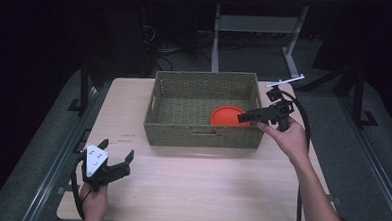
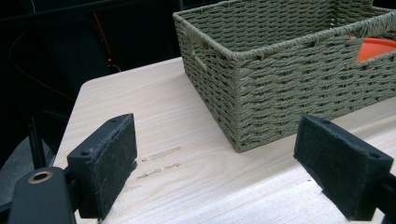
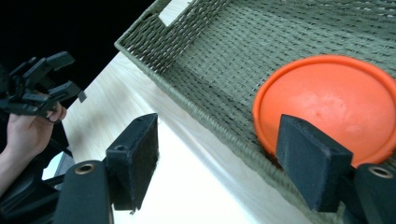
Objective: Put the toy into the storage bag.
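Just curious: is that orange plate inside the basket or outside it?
Inside. The orange plate lies flat on the basket's woven floor, near its right wall.

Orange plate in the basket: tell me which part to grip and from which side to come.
Grip the orange plate by its raised rim, probably on the side facing the basket's open middle, coming down from above. It lies flat, tucked into the corner, so the woven basket walls block a level approach and crowd the rim there. The right gripper, jaws open, is nearest.

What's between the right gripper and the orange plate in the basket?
The basket's near wall: the right gripper straddles it, one finger outside, one inside in front of the orange plate. Fingers open, not holding anything.
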`<state>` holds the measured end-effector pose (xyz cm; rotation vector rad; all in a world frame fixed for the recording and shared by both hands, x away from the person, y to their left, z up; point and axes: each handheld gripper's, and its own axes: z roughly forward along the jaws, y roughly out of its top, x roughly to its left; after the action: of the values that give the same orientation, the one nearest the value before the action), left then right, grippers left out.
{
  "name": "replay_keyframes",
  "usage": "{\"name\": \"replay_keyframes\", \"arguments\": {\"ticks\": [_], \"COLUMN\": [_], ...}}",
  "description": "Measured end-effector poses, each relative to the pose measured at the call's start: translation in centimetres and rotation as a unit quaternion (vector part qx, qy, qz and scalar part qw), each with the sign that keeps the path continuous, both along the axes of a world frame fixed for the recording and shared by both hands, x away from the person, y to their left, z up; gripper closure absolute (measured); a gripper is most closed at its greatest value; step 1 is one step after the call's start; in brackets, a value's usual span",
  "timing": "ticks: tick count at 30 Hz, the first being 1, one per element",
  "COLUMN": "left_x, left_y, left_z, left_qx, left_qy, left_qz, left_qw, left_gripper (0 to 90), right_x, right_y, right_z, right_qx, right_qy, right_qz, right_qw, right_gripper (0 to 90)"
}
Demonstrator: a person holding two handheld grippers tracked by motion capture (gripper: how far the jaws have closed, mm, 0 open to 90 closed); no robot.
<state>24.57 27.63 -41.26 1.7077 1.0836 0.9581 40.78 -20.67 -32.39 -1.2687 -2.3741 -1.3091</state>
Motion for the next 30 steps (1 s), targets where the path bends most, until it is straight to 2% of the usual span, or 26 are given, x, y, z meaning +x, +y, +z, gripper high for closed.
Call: {"name": "replay_keyframes", "arguments": {"ticks": [4, 17, 23, 30], "left_x": [-0.1, -0.1, -0.1, -0.1], "left_y": [0.0, 0.0, 0.0, 0.1], "left_z": [0.0, 0.0, 0.0, 0.0], "left_qx": [0.001, 0.001, -0.001, -0.001], "left_qy": [0.0, 0.0, -0.001, -0.003], "left_qz": [0.001, 0.001, 0.002, 0.003], "left_qw": [1.0, 1.0, 1.0, 1.0], "left_gripper": [12.7, 12.7, 12.7, 12.7], "right_x": [-0.8, -3.4, -4.4, -5.0], "right_y": [-0.3, -1.4, -1.9, -2.4], "right_z": [-0.3, -1.2, -1.6, -2.6], "right_qx": [0.01, 0.022, 0.023, 0.023], "right_qy": [0.002, -0.02, -0.032, -0.027], "right_qz": [0.01, 0.032, 0.026, 0.022], "right_qw": [0.9999, 0.9991, 0.9989, 0.9991], "right_gripper": [28.9, 26.4, 26.4, 26.2]}}
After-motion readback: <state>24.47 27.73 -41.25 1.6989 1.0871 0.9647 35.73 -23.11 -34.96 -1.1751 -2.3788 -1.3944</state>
